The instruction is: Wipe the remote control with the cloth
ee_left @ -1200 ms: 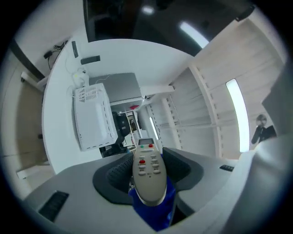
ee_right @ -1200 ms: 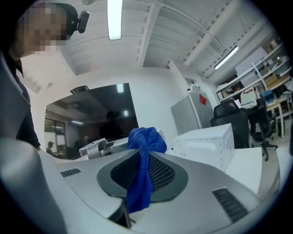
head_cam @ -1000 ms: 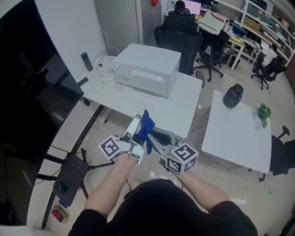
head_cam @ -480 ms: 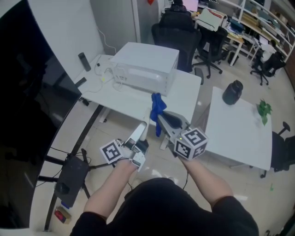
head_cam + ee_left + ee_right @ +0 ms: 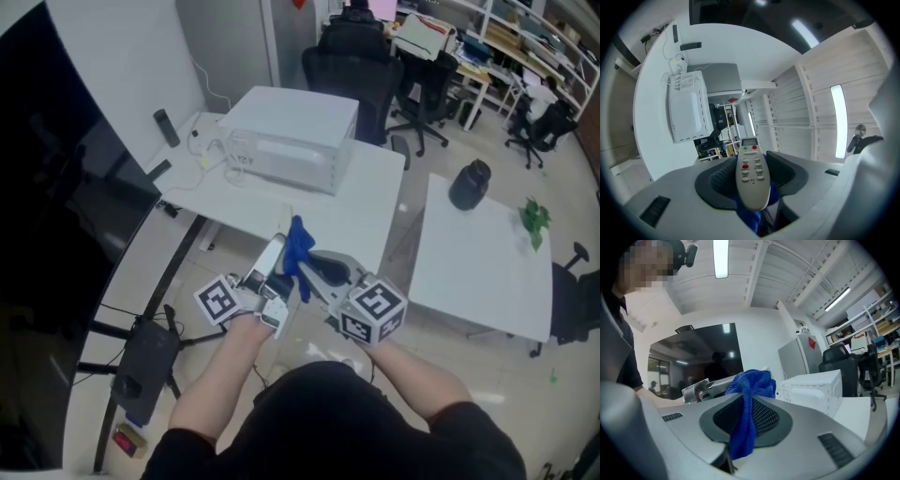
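Note:
A white remote control (image 5: pixel 752 180) with red and green buttons stands between the pads of my left gripper (image 5: pixel 752 174), which is shut on it. In the head view the remote (image 5: pixel 270 256) points away from me above the table's near edge. My right gripper (image 5: pixel 749 417) is shut on a blue cloth (image 5: pixel 750 399) that bunches above its jaws. The cloth (image 5: pixel 298 246) lies against the remote's right side in the head view, and a blue fold (image 5: pixel 753 218) shows under the remote in the left gripper view. Both grippers (image 5: pixel 267 281) (image 5: pixel 314 277) sit close together.
A white boxy appliance (image 5: pixel 295 139) stands on the white table (image 5: pixel 375 211) with cables and a small dark object (image 5: pixel 165 127) at its left. A large black screen (image 5: pixel 56 206) fills the left. A second table (image 5: pixel 487 272) at right carries a black round thing (image 5: pixel 470 186) and a green plant (image 5: pixel 534 225).
Half a second ago the right gripper held the cloth up and away from the remote. It has come back down and left, and the cloth is against the remote again.

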